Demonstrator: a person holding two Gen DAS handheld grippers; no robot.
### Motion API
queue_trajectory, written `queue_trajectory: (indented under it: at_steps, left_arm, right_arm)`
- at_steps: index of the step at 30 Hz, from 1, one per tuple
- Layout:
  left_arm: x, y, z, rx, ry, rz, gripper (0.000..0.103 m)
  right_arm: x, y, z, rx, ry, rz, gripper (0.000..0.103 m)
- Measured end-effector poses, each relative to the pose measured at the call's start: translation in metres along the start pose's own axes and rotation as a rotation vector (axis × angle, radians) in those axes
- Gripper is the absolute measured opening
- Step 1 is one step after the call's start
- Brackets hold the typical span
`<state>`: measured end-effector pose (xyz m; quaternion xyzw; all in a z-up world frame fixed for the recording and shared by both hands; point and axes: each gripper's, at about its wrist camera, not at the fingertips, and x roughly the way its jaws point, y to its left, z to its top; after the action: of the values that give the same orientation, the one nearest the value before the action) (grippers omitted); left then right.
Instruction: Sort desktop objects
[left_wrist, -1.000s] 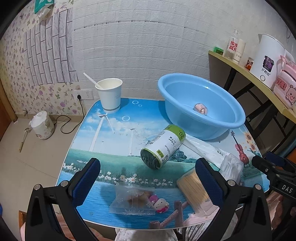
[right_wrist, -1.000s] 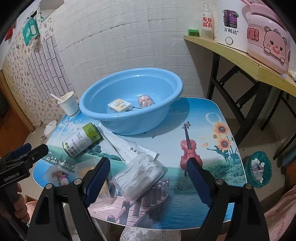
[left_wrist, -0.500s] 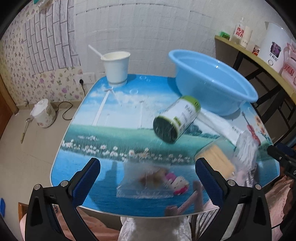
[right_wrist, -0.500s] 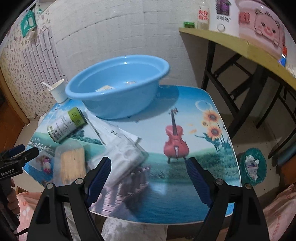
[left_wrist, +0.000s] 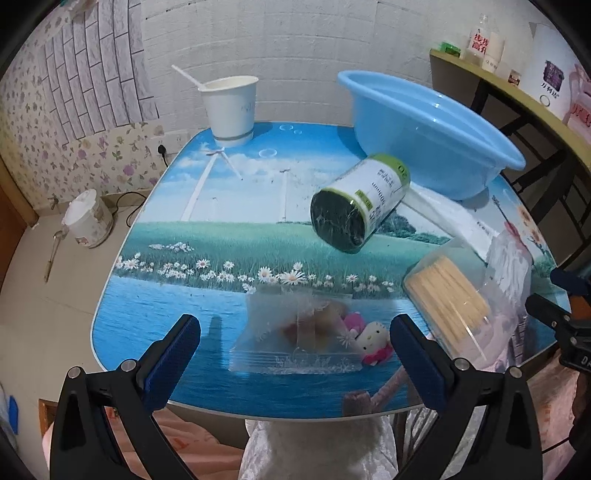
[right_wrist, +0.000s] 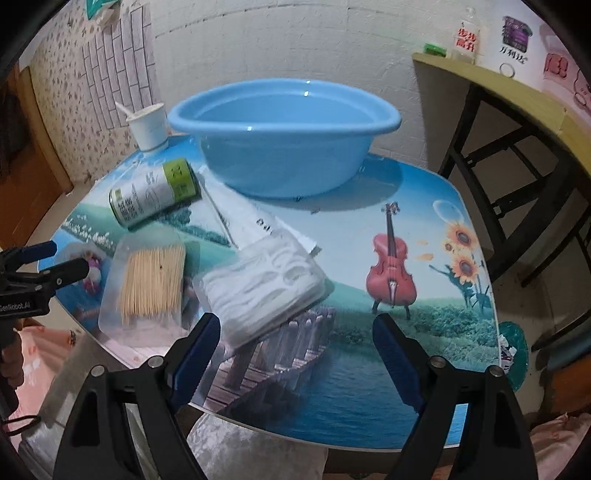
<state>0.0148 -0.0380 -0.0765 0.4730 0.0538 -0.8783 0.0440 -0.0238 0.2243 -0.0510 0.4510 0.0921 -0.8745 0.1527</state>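
The left hand-held gripper (left_wrist: 294, 341) hung over the near edge of the desk (left_wrist: 177, 236), its blue-padded jaws spread wide with nothing held. Directly ahead, between the jaw tips in the left wrist view, lay a clear plastic bag (left_wrist: 295, 336), flat and crinkled, with a small pink-and-white plush toy (left_wrist: 371, 341) at its right end; the bag's long side ran across the jaws' line, not along it. The left hand looked the nearer one to it.

The right hand-held gripper (right_wrist: 295, 341) was likewise wide open and empty. A clear tub of white floss picks (right_wrist: 264, 286) lay just beyond its left jaw, tilted, its long axis running diagonally away to the right. Beside that sat a transparent box of wooden toothpicks (right_wrist: 153, 282), sticks pointing toward and away from the camera.

Farther off, a long white wrapped packet (right_wrist: 255, 221) lay under the tub's far end. A green-capped cylindrical canister (right_wrist: 155, 195) lay on its side, its paper label glossy. Behind stood a smooth blue plastic basin (right_wrist: 284, 147), probably the sorting target, and a white paper cup (right_wrist: 149, 123) with a spoon.
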Motion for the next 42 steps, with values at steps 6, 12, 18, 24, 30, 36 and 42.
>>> queue_trajectory:
  at_steps: [6, 12, 18, 24, 30, 36, 42]
  left_arm:
    - [0.005, 0.004, 0.001, -0.015, 0.0, -0.012, 0.103]
    - [0.003, 0.009, -0.001, -0.003, 0.003, -0.028, 0.103]
    - [-0.003, 0.018, -0.002, -0.019, 0.016, -0.032, 0.103]
    - [-0.003, 0.026, -0.001, -0.022, 0.01, -0.012, 0.103]
    - [0.003, 0.038, 0.002, -0.039, 0.015, 0.01, 0.103]
    - [0.012, 0.034, 0.007, -0.003, 0.016, 0.005, 0.103]
    - [0.019, 0.023, 0.016, 0.05, 0.0, 0.002, 0.103]
  right_arm:
    - [0.005, 0.006, -0.001, -0.055, 0.0, 0.015, 0.086]
    - [0.012, 0.008, 0.002, -0.082, 0.0, 0.024, 0.086]
    - [0.021, 0.007, 0.009, -0.103, -0.003, 0.032, 0.086]
    - [0.034, 0.011, 0.015, -0.111, -0.002, 0.046, 0.086]
    - [0.038, 0.01, 0.017, -0.089, -0.008, 0.072, 0.084]
    - [0.034, 0.002, 0.016, -0.063, -0.012, 0.077, 0.084]
    - [0.03, -0.011, 0.013, -0.037, -0.003, 0.037, 0.084]
